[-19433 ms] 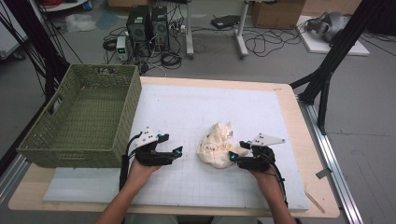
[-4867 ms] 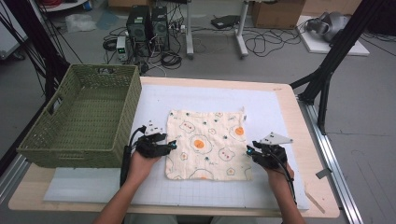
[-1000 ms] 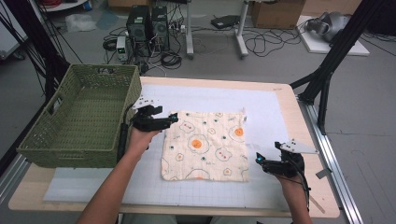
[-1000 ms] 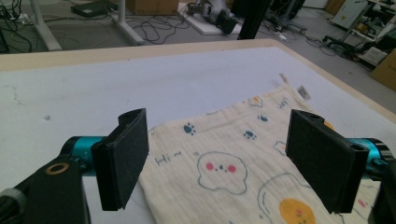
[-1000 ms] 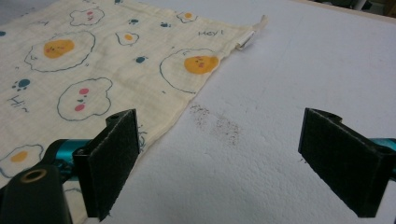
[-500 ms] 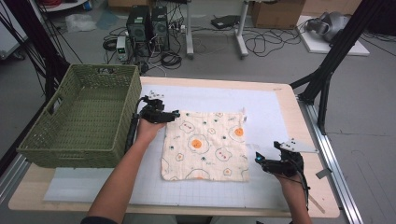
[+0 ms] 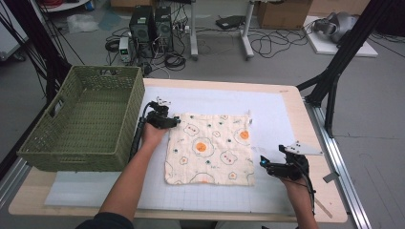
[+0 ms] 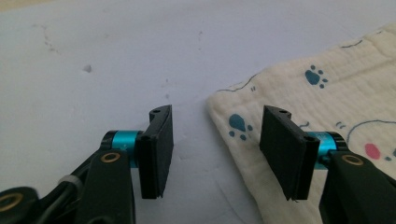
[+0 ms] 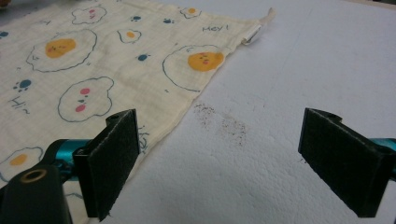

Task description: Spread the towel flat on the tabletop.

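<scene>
White foam matting (image 7: pixel 267 102) covers most of your wooden table (image 7: pixel 313 143) and carries everything in hand. Work through the scene in descending order of size.

Green woven basket (image 7: pixel 83 126) — it stands on the left part of the table, its right wall just beside your left forearm. Nothing can be seen inside it.

Cream cloth (image 7: pixel 209 148) — it lies spread flat on the matting, roughly square, right of the basket and about mid-table. Its print shows fried eggs, blue paw marks and short hand-lettered words. A small white tag (image 9: pixel 253 33) sits at its far right corner.

Your left gripper (image 7: pixel 168 122) rests at the cloth's far left corner, close to the basket. In the left gripper view (image 8: pixel 215 149) its jaws have just been closing, with a clear gap remaining between them. One pad (image 8: pixel 285 149) stands over the cloth's edge, the other pad (image 8: pixel 156 149) over bare matting; the corner of the cloth (image 8: pixel 233 126) lies in the gap. Neither pad presses on it, so treat the cloth as not gripped.

Your right gripper (image 7: pixel 267 167) sits just off the cloth's near right corner, low over the matting. In the right gripper view (image 9: pixel 224 163) its jaws stand wide apart — one pad (image 9: pixel 114 161) at the cloth's right edge, the other (image 9: pixel 343 163) over bare matting. A patch of dark specks (image 9: pixel 219 121) marks the matting ahead of them.
</scene>
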`<action>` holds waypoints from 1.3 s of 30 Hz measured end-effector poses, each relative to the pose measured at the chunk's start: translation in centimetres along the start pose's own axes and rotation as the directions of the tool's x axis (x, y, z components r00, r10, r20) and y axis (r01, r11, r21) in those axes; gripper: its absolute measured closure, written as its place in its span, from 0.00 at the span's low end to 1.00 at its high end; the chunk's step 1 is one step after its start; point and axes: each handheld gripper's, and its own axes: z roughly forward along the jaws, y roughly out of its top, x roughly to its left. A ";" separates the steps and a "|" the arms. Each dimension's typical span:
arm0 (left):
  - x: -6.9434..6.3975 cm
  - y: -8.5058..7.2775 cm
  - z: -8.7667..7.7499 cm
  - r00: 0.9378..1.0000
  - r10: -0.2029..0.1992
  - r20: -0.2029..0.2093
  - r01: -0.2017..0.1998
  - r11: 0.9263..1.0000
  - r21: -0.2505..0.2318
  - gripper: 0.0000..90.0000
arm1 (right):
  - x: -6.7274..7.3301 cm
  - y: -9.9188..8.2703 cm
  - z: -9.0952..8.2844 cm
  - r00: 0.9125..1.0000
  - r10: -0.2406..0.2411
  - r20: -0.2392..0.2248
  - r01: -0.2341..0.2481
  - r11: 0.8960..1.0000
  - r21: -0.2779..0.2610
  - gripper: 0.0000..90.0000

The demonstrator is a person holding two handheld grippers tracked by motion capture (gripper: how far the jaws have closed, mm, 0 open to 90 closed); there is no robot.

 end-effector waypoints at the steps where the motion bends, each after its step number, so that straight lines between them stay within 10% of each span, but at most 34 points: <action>1: -0.1 0.0 0.0 1.000 0.014 0.010 -0.014 1.000 -0.005 0.59 | 0.0 0.0 0.2 1.000 -0.002 0.001 0.002 1.000 0.007 0.13; 6: -0.3 0.0 0.0 0.998 0.048 0.044 -0.047 0.999 -0.009 0.94 | -0.5 0.7 1.5 0.999 0.038 -0.013 -0.038 0.999 0.033 0.13; 14: 0.4 -0.1 -0.3 0.998 -0.015 0.059 0.015 1.000 -0.002 0.96 | -1.8 3.1 5.5 0.997 0.075 -0.034 -0.071 0.992 0.103 0.12; 22: 0.6 -0.1 -0.3 0.998 -0.035 0.060 0.035 0.999 -0.002 0.96 | -2.0 7.2 10.4 0.998 0.013 -0.067 -0.002 0.987 0.158 0.13; 35: 0.7 -0.2 -0.3 0.992 -0.108 0.065 0.108 0.994 0.006 0.96 | -2.1 8.3 15.9 0.999 -0.040 -0.007 0.041 0.976 0.214 0.49; 39: 0.7 -0.1 -0.4 0.992 -0.111 0.064 0.111 0.994 0.010 0.96 | -1.4 8.8 16.3 0.997 -0.071 -0.024 0.074 0.971 0.226 0.76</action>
